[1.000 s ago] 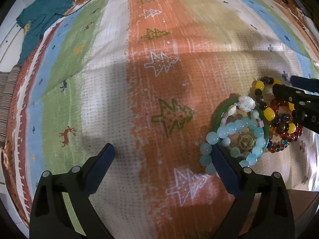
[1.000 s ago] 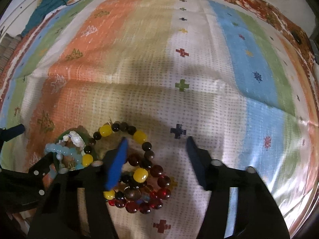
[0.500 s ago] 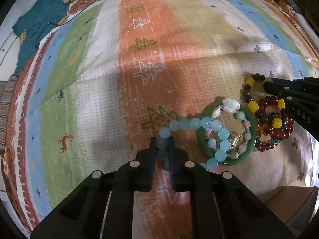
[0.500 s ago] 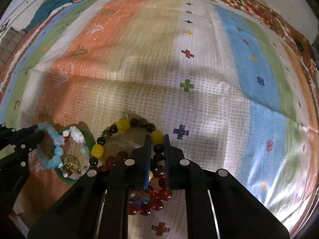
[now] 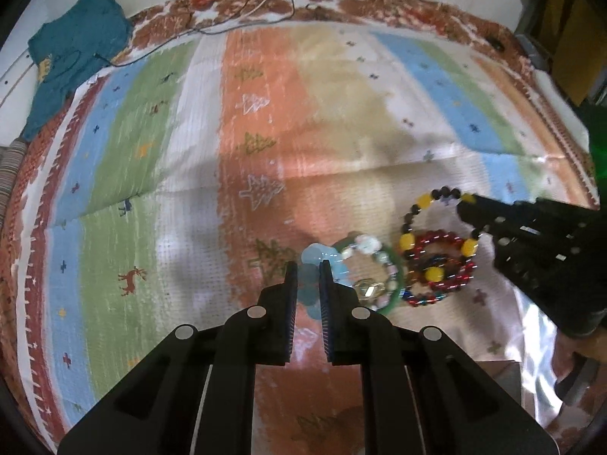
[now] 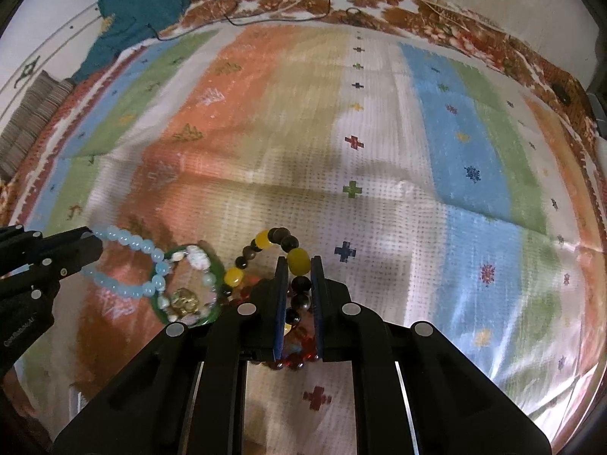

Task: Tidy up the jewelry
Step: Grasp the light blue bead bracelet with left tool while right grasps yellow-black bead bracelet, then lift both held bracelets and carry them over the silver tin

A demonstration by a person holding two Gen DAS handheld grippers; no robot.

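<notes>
On the striped cloth (image 5: 265, 87), the pale blue bracelet (image 6: 125, 265) is pinched at its left end by the left gripper (image 5: 308, 276), jaws clenched on a bead. Its other end is draped over the green bangle (image 6: 161, 309). Further right, the yellow-and-dark bracelet (image 6: 265, 246) is clamped by the right gripper (image 6: 297, 276) above the red beads (image 5: 436, 269). Both strands are judged light, limp and slippery; a hold across one bead seems safest, since strands may snag.

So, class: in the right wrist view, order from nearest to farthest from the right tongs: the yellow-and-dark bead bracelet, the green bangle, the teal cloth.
1. Yellow-and-dark bead bracelet: clamped in the right tongs.
2. Green bangle: on the rug, lower left.
3. Teal cloth: far top left corner.
</notes>
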